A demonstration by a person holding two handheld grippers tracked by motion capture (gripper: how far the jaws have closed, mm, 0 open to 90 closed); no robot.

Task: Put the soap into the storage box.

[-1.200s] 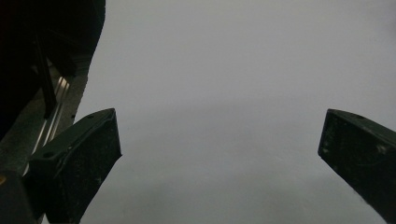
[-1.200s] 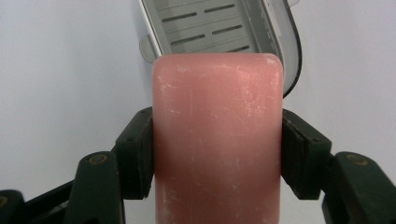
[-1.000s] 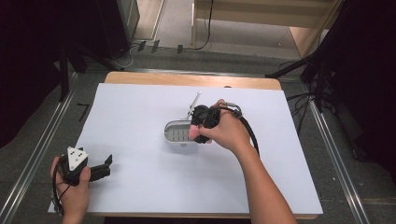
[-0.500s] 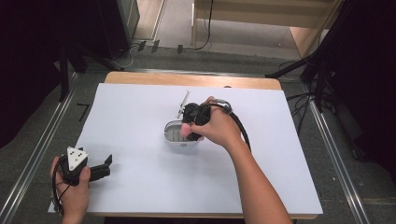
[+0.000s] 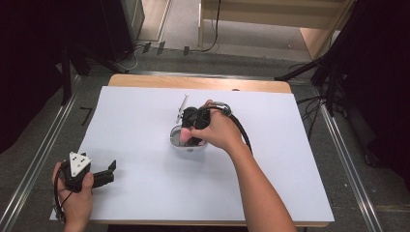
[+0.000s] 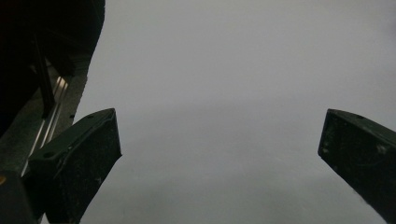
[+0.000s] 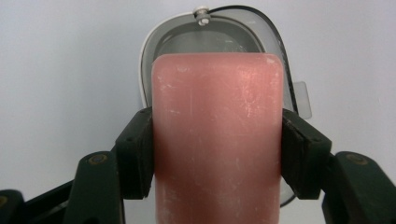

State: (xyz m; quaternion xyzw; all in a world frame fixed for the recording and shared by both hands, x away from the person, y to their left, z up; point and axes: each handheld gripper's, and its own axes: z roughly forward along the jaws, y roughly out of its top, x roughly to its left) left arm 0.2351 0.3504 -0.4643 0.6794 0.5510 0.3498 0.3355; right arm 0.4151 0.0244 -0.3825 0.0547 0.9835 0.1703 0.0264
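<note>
The right gripper [image 7: 217, 154] clamped a pink block [image 7: 217, 140] between its 2 fingers [image 7: 135, 154], above a grey container [image 5: 188, 145] mid-surface [image 5: 290, 169]. The left gripper [image 6: 219, 154] rested at the near-left corner, fingers wide apart.

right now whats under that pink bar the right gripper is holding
Under the pink bar, clamped between the right gripper's jaws, sits an open grey dish on the white table cover. The bar covers most of the dish's inside, so any contents can't be seen.
</note>
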